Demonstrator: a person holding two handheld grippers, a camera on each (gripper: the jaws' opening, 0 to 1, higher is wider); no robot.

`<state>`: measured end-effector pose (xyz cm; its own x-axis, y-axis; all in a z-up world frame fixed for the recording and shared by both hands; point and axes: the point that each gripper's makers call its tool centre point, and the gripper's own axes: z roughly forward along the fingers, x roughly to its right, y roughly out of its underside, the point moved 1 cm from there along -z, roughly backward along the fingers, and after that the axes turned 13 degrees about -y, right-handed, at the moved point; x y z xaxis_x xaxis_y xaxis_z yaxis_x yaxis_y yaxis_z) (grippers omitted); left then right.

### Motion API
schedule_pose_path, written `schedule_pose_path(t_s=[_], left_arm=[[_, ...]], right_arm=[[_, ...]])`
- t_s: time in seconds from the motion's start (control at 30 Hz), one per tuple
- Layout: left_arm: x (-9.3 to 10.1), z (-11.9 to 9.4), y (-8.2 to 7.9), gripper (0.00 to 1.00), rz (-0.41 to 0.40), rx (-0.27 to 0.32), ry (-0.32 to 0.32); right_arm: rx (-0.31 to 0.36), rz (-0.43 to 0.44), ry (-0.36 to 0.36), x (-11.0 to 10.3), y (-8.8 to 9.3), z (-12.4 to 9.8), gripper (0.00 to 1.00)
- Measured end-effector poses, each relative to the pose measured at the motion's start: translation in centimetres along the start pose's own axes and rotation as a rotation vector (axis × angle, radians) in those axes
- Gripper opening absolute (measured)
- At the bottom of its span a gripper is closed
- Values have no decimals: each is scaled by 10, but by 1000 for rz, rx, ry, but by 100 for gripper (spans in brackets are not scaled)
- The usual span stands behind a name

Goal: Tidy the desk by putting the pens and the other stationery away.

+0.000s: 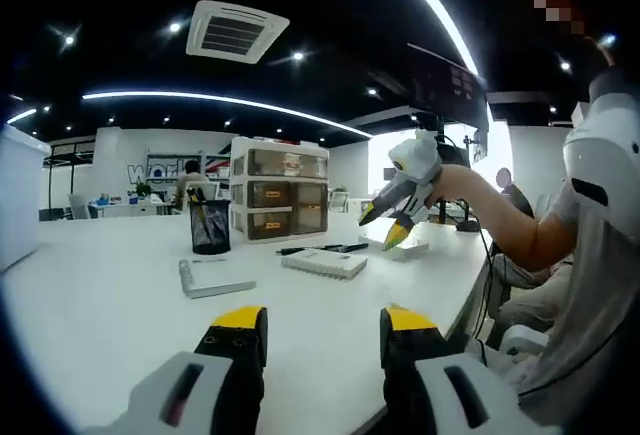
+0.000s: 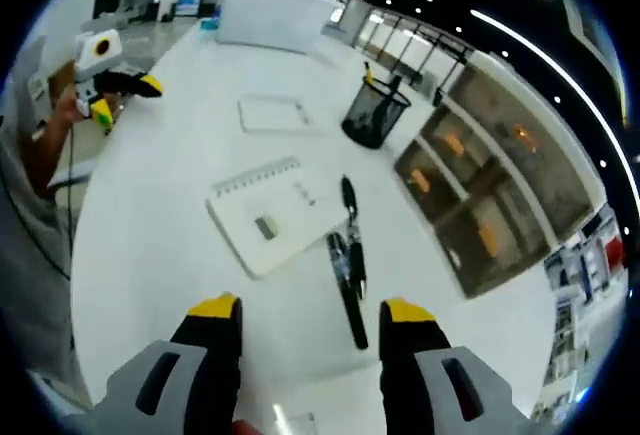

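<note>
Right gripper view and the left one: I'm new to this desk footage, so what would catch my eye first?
In the right gripper view, black pens lie on the white desk beside a spiral notebook, just ahead of the open right gripper. Beyond them stands a black mesh pen cup, with a drawer cabinet behind it in the left gripper view.

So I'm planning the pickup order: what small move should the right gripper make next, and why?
Probably lower the right gripper onto the dark pens lying on the white desk beside the white spiral notebook. Its jaws are open and empty, the pens lie just ahead between them, and the black mesh pen cup stands beyond.
</note>
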<state>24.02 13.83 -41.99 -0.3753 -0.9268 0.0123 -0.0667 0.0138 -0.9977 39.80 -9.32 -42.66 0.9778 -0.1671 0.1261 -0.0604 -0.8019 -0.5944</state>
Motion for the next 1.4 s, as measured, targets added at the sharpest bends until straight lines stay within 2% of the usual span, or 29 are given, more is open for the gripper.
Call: schedule_pose_path(t_s=[0.17,0.3,0.4,0.5,0.73,0.9,1.03,1.23,1.4], left_arm=[[3,1,2,45,0,-6,11],[2,-1,3,45,-4,-4,7],[-4,-2,5,45,-10,-8,-10],[-7,-1,6,44,-17,-9,-21],[-2,3,5,44,-16,-10,4],[-1,3,6,44,-33,-3,17],[-3,2,10,44,-26,-17,5],[-7,0,12,44,-27,-27,-9],[-5,1,13,41,-27,-30,-1]], right_arm=[[-41,46,32,26,7,7,48],[-58,39,46,33,8,10,47],[-58,-40,19,23,0,16,37],[-38,-65,26,20,-10,21,34],[-95,-143,11,15,-14,28,20],[-112,-135,-2,14,-12,35,18],[-136,-120,-19,11,-5,39,16],[-113,-60,-67,14,-2,40,12],[-126,-53,-81,16,-3,41,7]])
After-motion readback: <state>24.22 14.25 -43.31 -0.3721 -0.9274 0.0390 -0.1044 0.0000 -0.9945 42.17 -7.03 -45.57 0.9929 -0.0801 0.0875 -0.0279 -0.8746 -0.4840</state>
